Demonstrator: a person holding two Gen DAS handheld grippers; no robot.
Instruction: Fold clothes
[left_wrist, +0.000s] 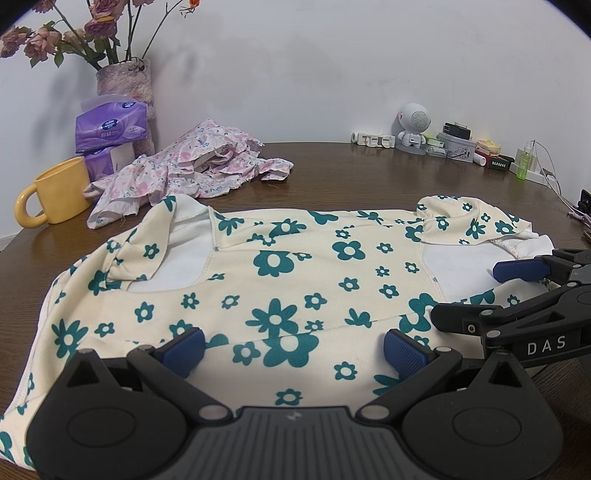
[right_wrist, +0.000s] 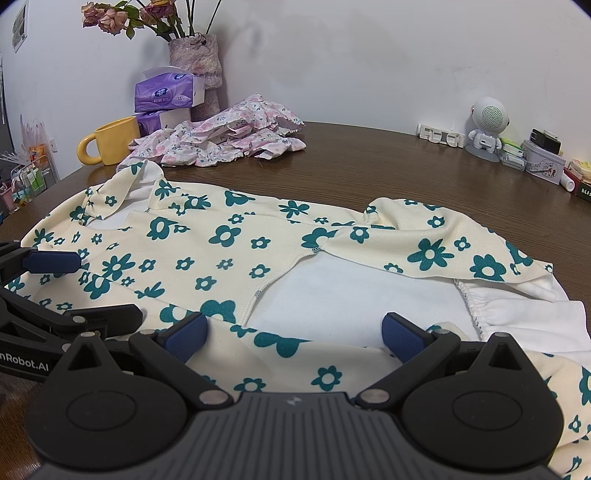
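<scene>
A cream garment with teal flowers lies spread on the brown table, both sleeves folded inward and showing white lining; it also fills the right wrist view. My left gripper is open and empty, its blue pads just above the near hem. My right gripper is open and empty over the garment's right side by the white lining. Each gripper shows in the other's view: the right gripper at the right edge, the left gripper at the left edge.
A crumpled pink floral garment lies behind. A yellow mug, purple tissue packs and a vase of flowers stand back left. A white robot speaker, boxes and bottles line the back right. The table is brown wood.
</scene>
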